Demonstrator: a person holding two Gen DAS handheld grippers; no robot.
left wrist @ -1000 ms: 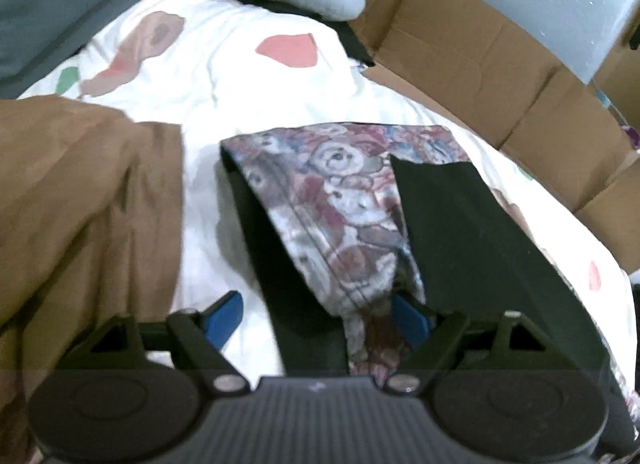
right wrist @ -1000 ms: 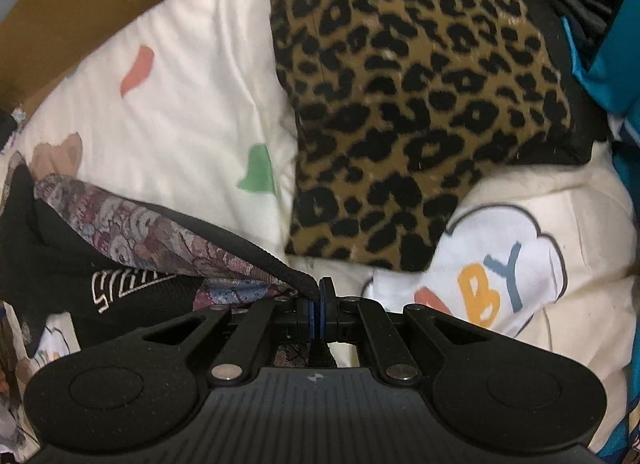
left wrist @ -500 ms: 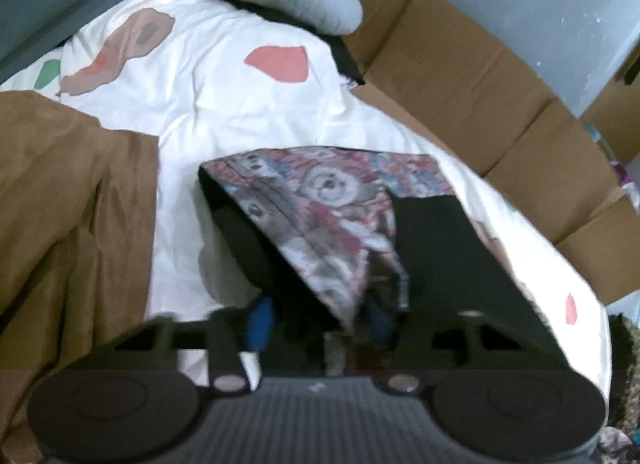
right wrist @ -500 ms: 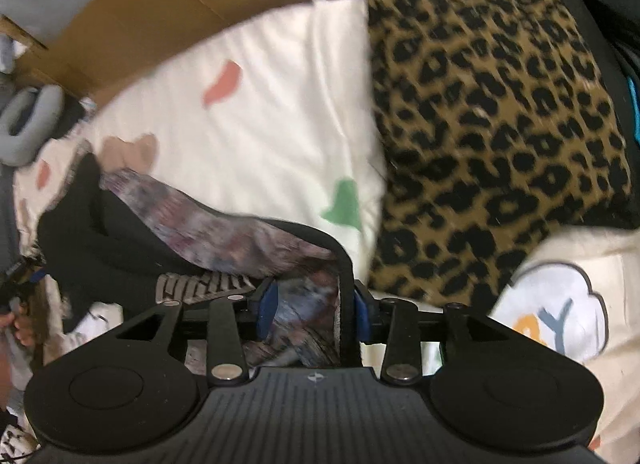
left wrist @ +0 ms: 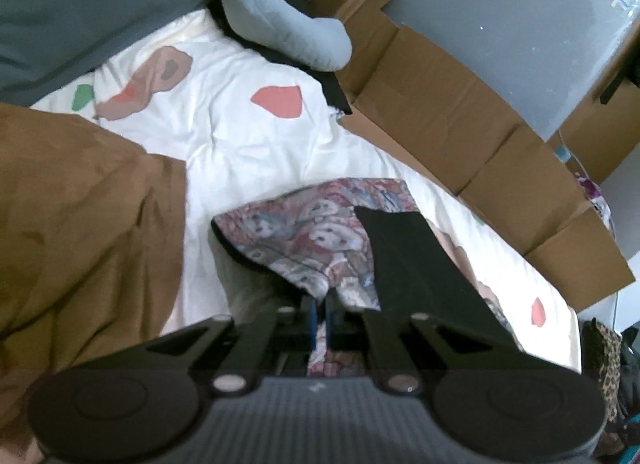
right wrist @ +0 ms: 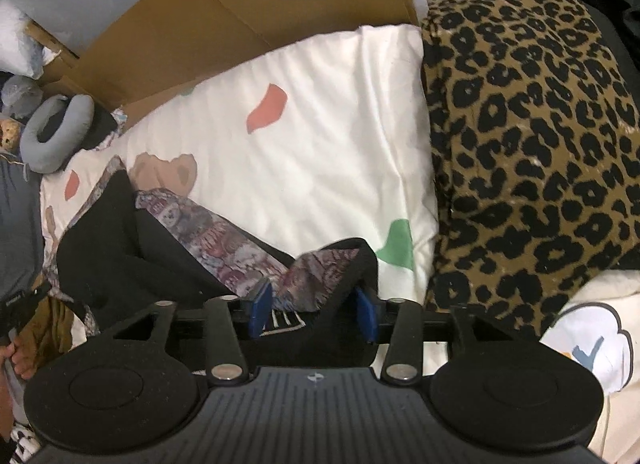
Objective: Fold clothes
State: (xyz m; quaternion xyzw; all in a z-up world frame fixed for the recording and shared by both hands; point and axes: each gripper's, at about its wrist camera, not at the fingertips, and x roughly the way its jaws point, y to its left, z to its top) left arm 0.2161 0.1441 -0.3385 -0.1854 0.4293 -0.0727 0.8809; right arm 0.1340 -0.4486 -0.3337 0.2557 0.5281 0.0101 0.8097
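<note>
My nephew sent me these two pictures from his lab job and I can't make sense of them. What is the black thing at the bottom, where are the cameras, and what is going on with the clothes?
No robot here: a person holds a two-finger gripper in each hand, and a wide-angle camera on each looks forward along its fingers. The black shape at the bottom is the tool itself.

In the left-hand picture, the left gripper has just closed and pinches the edge of the black garment with a teddy-bear print lining, which lies on a white bedsheet beside a brown cloth.

In the right-hand picture, the right gripper has just been opening; the same garment sits loosely between its blue pads. A leopard-print cloth lies to the right, cardboard behind.
</note>
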